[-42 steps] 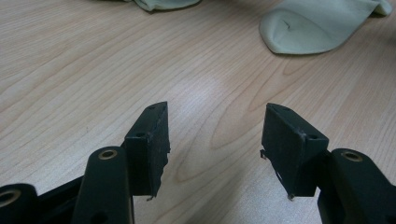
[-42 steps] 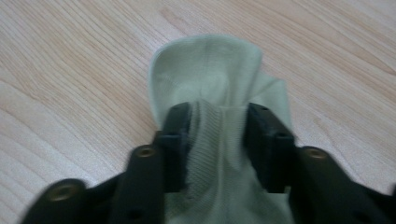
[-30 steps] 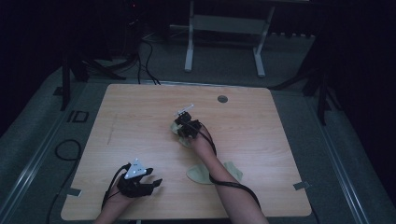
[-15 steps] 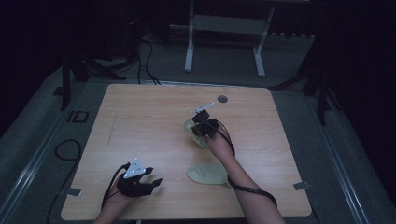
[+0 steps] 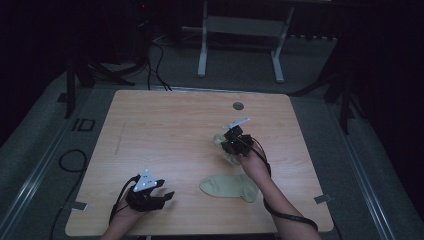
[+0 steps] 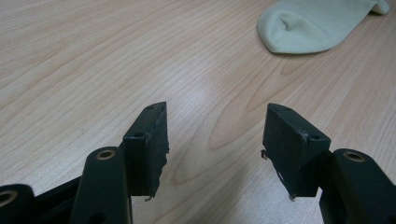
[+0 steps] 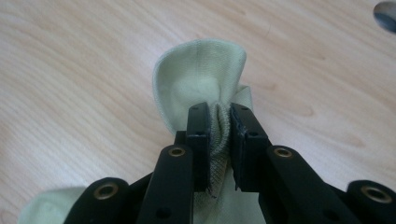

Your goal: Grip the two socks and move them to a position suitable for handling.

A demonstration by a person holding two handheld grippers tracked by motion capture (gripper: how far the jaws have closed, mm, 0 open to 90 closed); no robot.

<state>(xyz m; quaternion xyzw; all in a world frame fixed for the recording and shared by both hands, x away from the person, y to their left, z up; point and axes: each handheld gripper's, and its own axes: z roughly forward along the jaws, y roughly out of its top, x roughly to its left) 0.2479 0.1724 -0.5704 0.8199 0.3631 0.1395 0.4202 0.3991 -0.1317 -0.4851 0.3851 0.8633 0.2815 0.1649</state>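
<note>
moved: right gripper (image 5: 231, 141) carried its sock (image 7: 201, 74) toward the table's far side since earlier
grip: clamped on cuff (hangs free)
left gripper (image 6: 212, 140): jaws apart, empty, parked near second sock (image 5: 230, 186)

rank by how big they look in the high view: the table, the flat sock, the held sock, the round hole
1. table
2. flat sock
3. held sock, bunched in the right gripper and partly hidden, so this rank is unsure
4. round hole

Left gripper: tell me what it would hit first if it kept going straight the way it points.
Probably bare table. The left gripper, jaws open and empty, points across the wood; the flat sock lies ahead but off to the right of that line, so it would likely pass beside it. Depth is hard to judge.
</note>
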